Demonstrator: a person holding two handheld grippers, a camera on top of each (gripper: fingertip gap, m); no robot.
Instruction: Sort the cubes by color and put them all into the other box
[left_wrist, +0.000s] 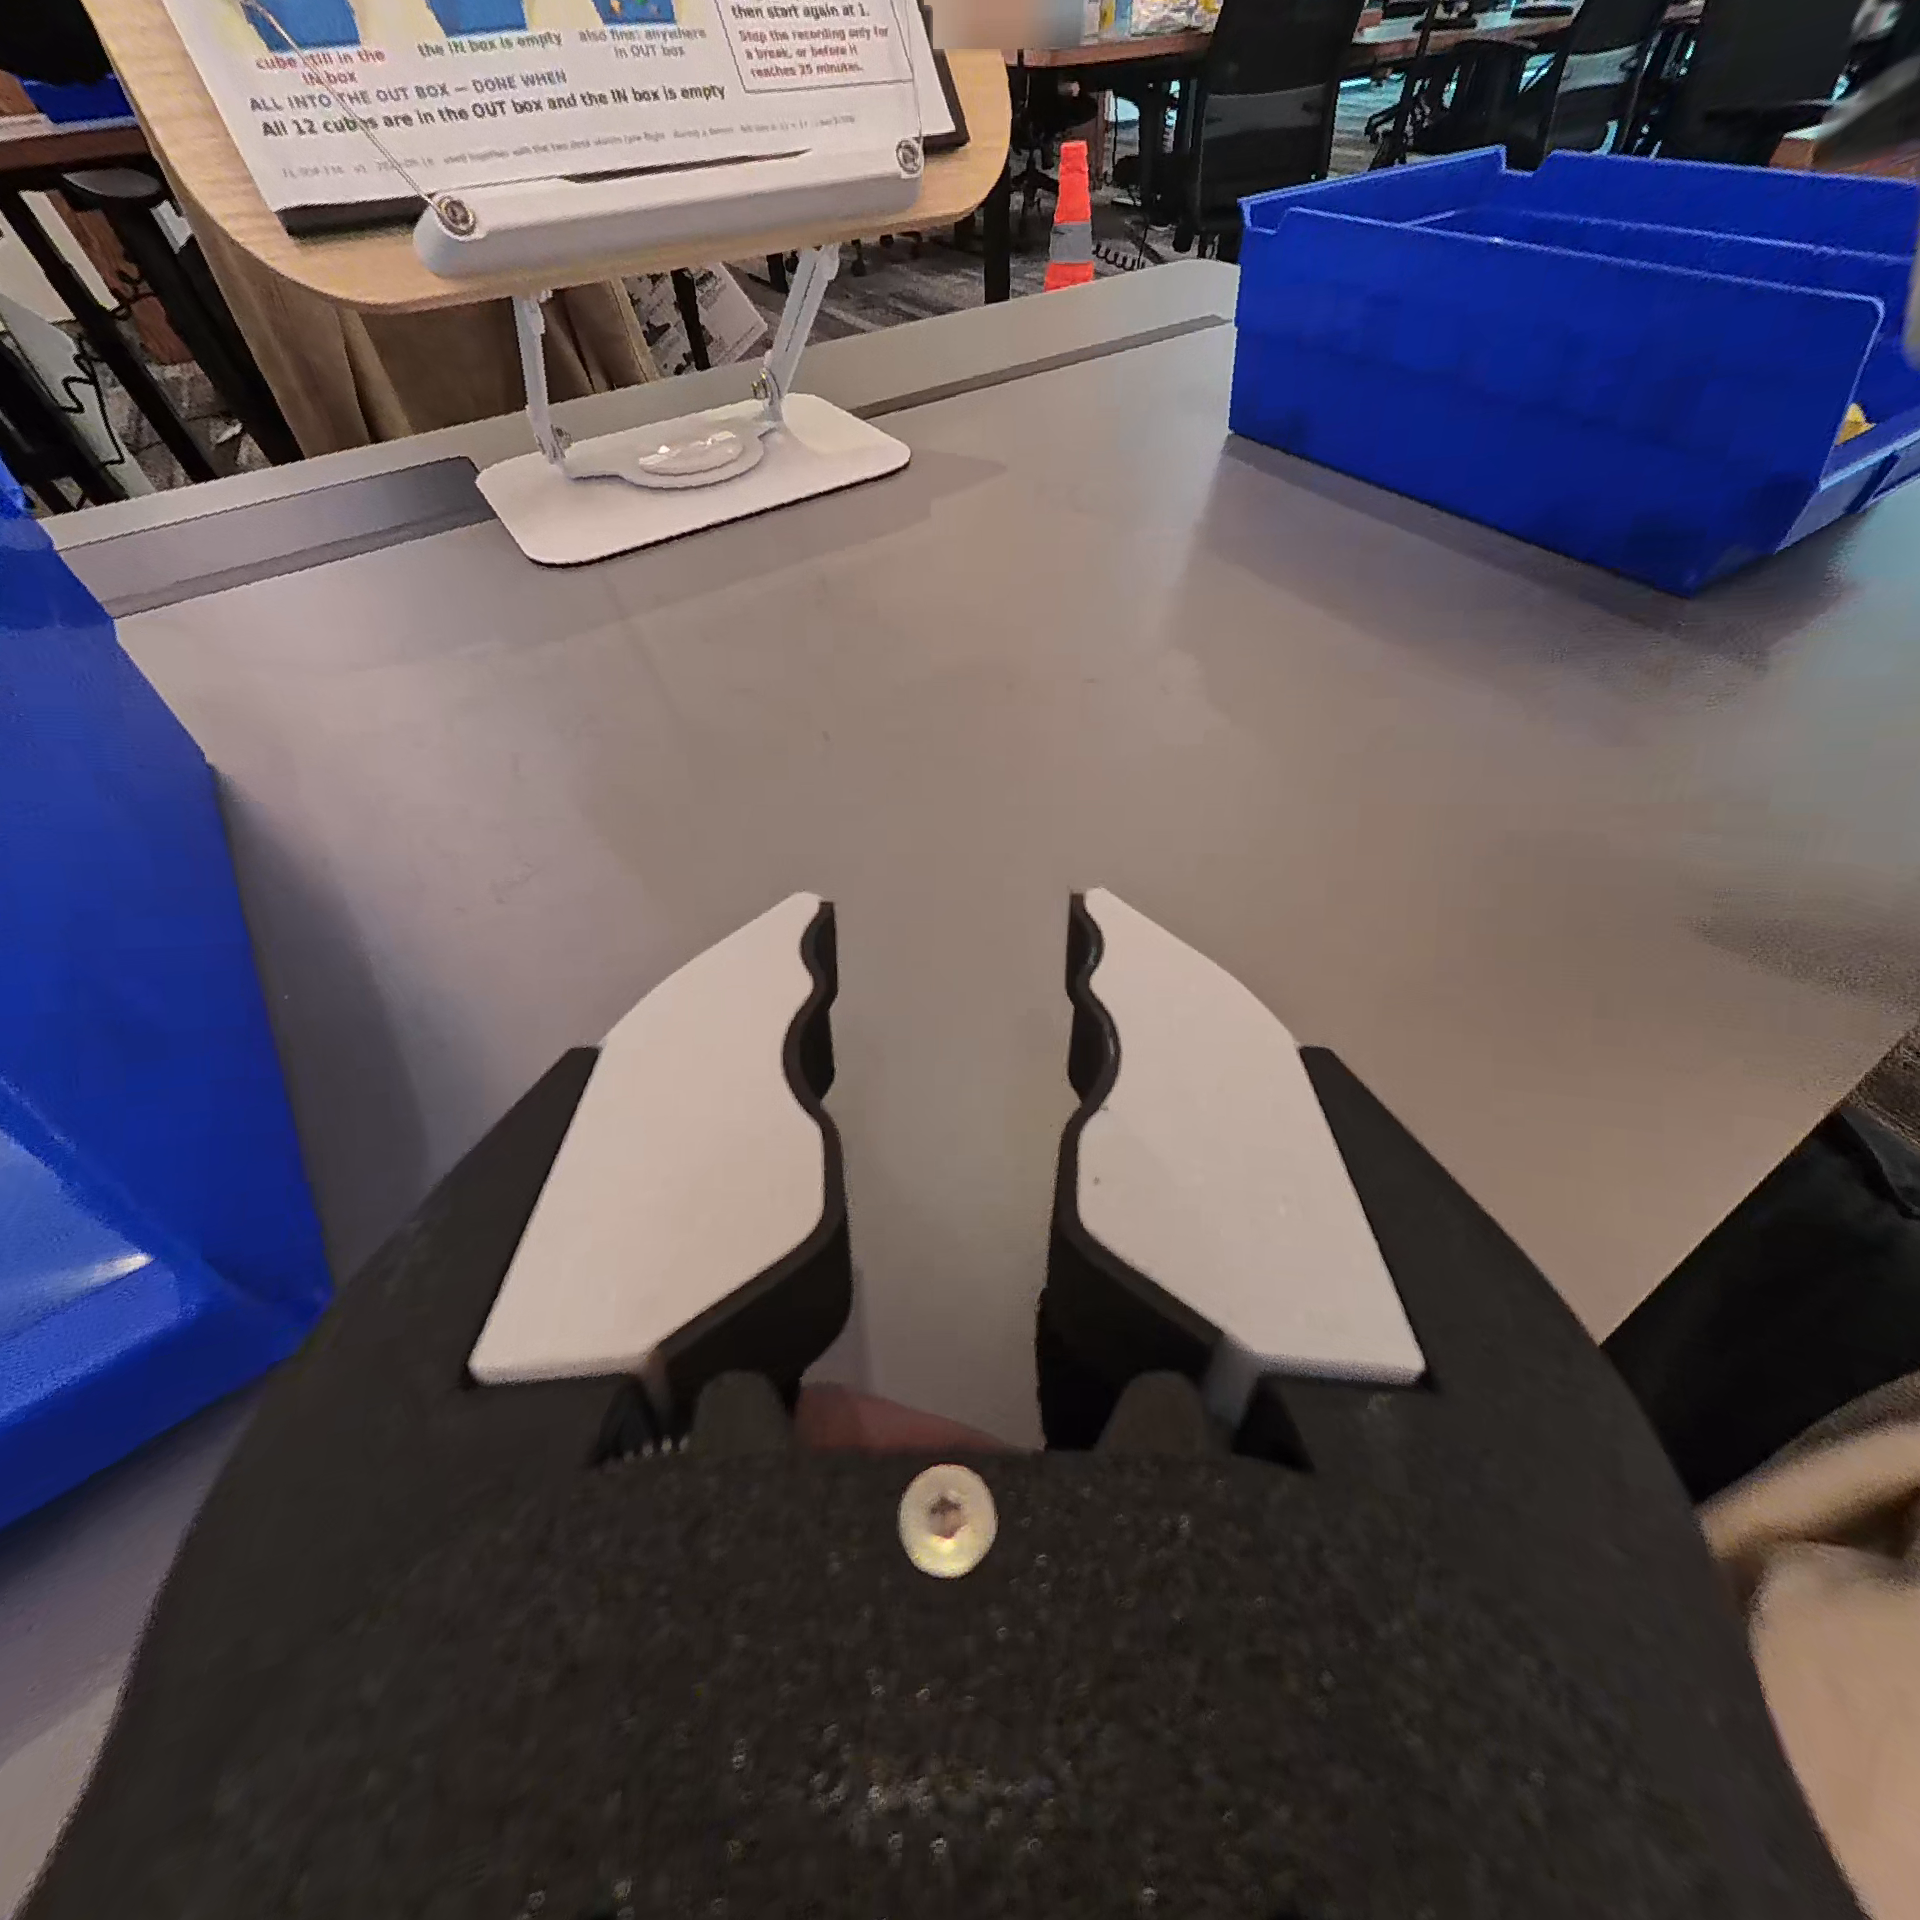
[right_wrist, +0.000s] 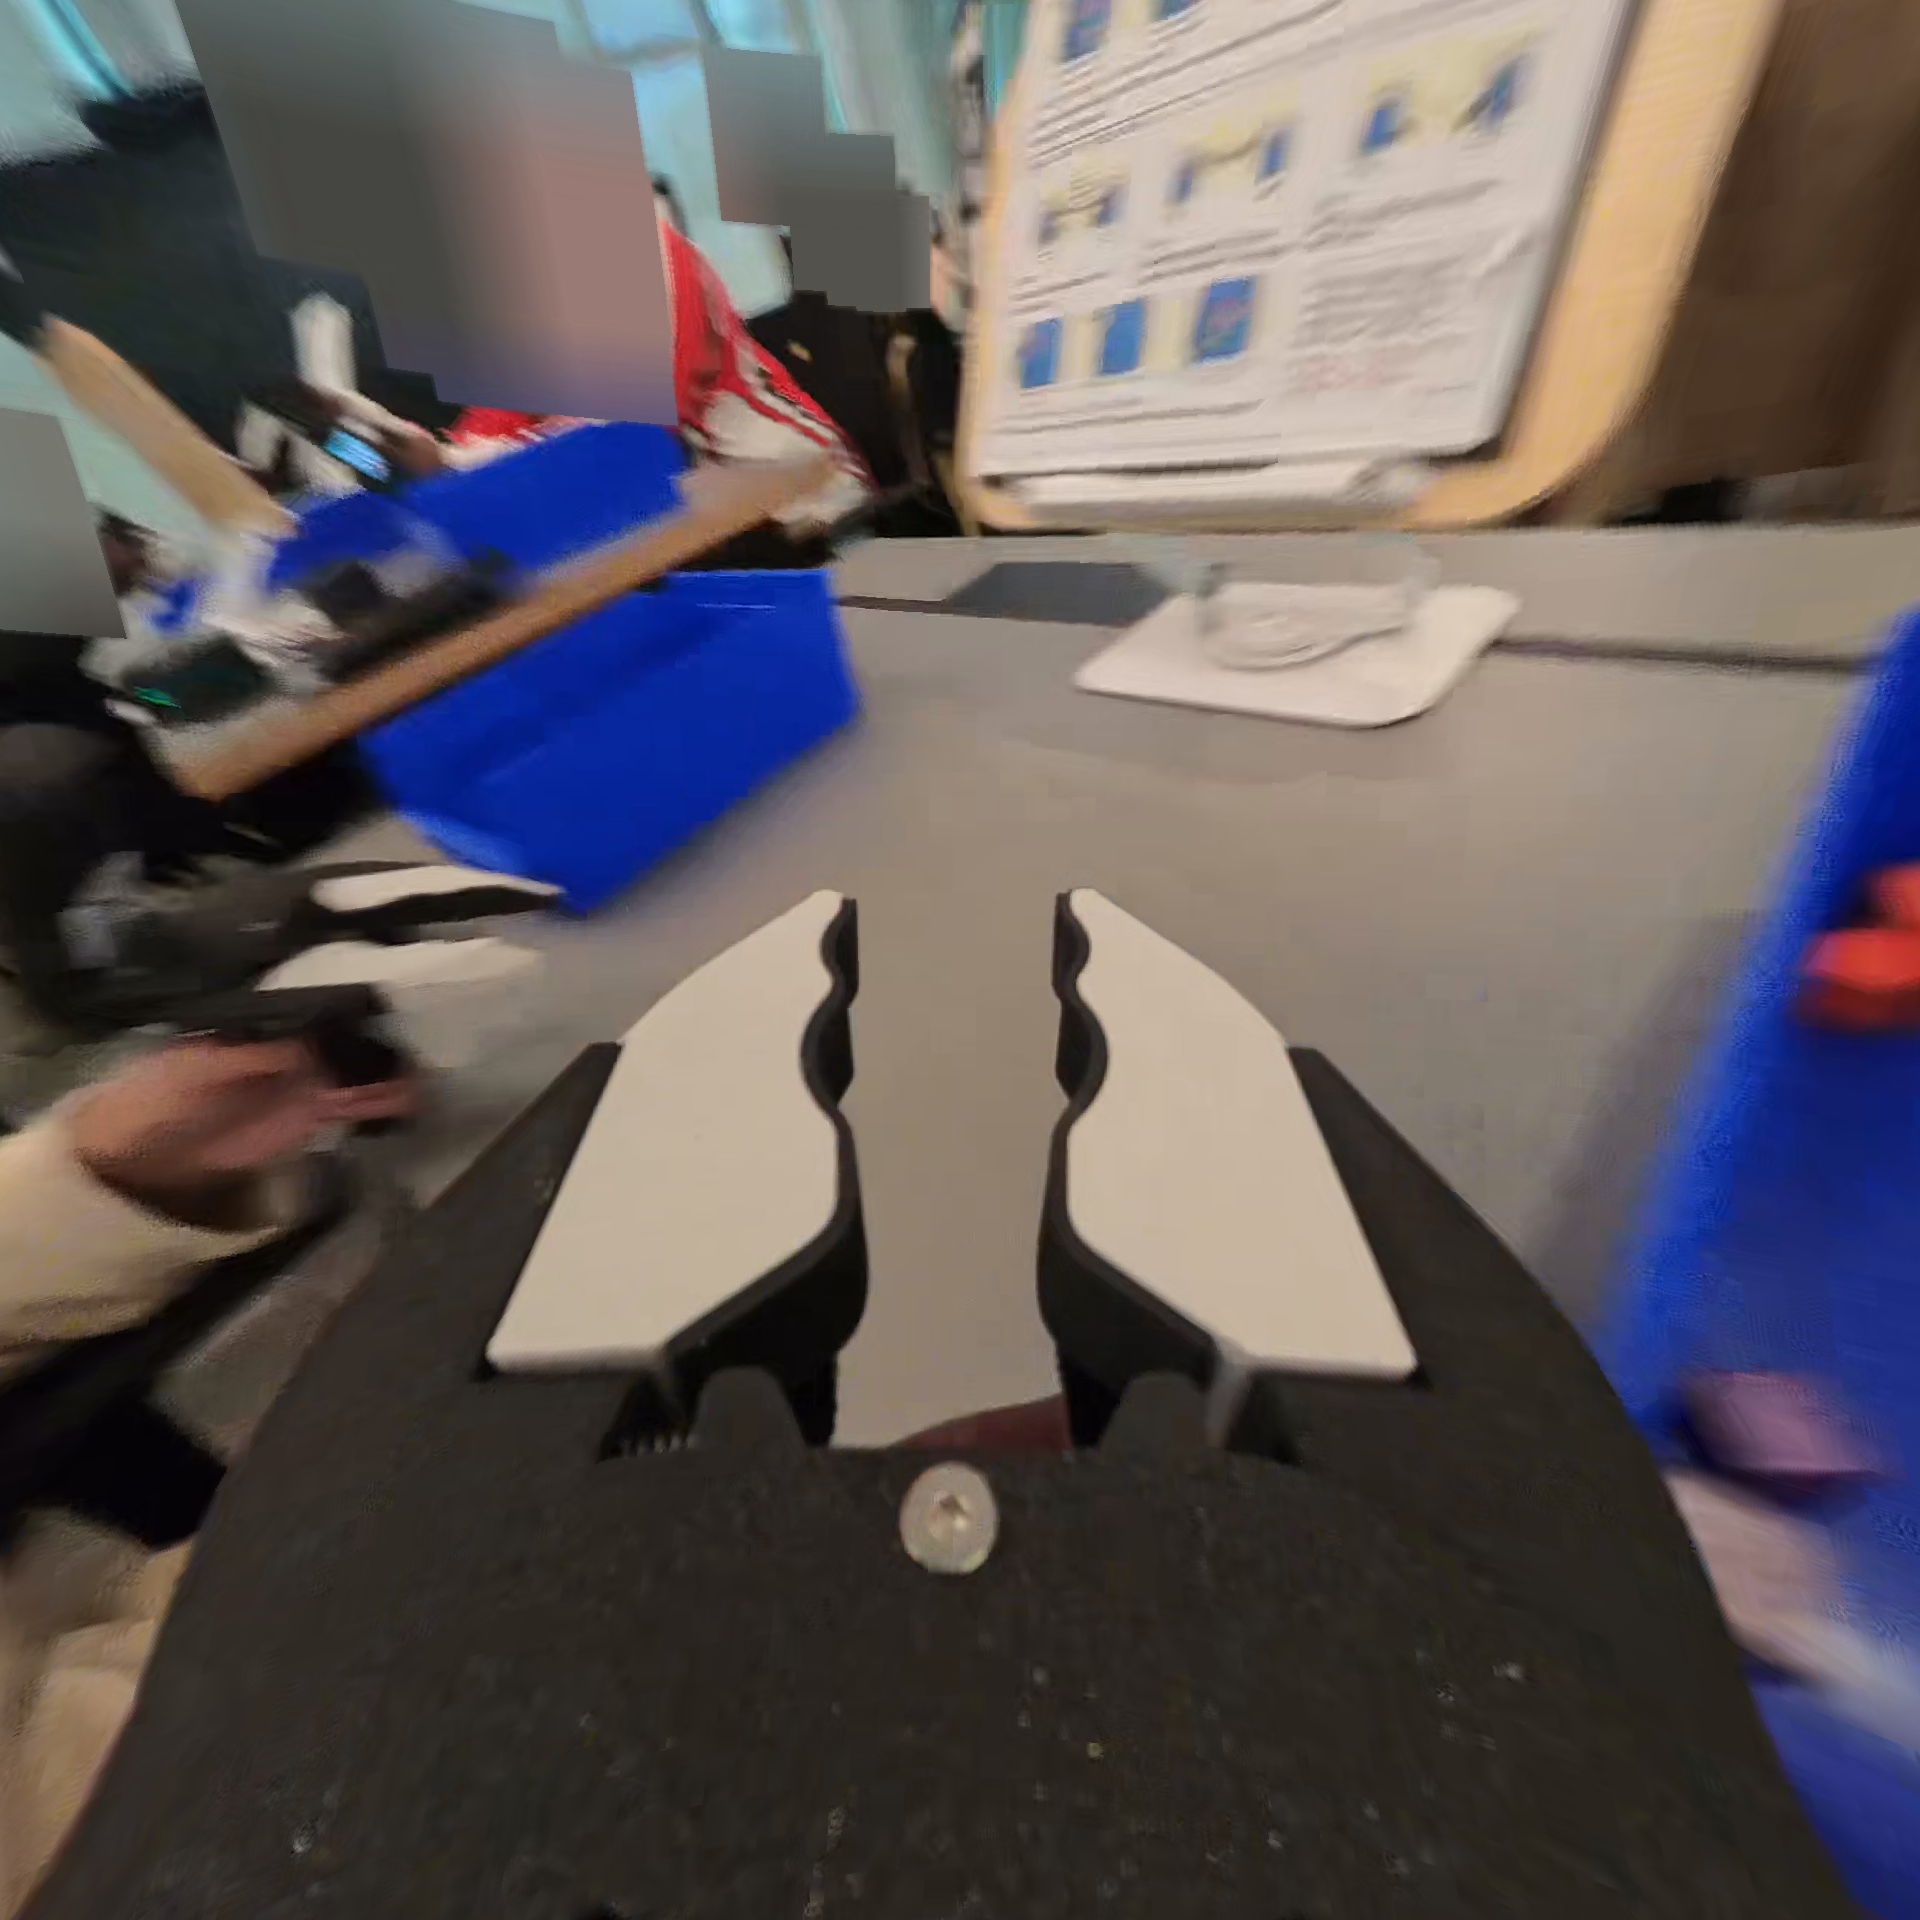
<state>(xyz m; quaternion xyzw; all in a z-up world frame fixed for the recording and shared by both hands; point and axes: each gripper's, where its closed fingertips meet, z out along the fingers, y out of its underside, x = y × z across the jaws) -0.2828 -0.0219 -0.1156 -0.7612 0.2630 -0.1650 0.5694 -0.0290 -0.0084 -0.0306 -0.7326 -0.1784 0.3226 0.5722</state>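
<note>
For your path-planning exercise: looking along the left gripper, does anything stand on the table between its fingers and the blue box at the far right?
Nothing visible does. The left gripper is open and empty; only bare grey table lies between it and the blue box. The white stand sits off to the left.

Left tongs parted, empty, right tongs likewise
</note>
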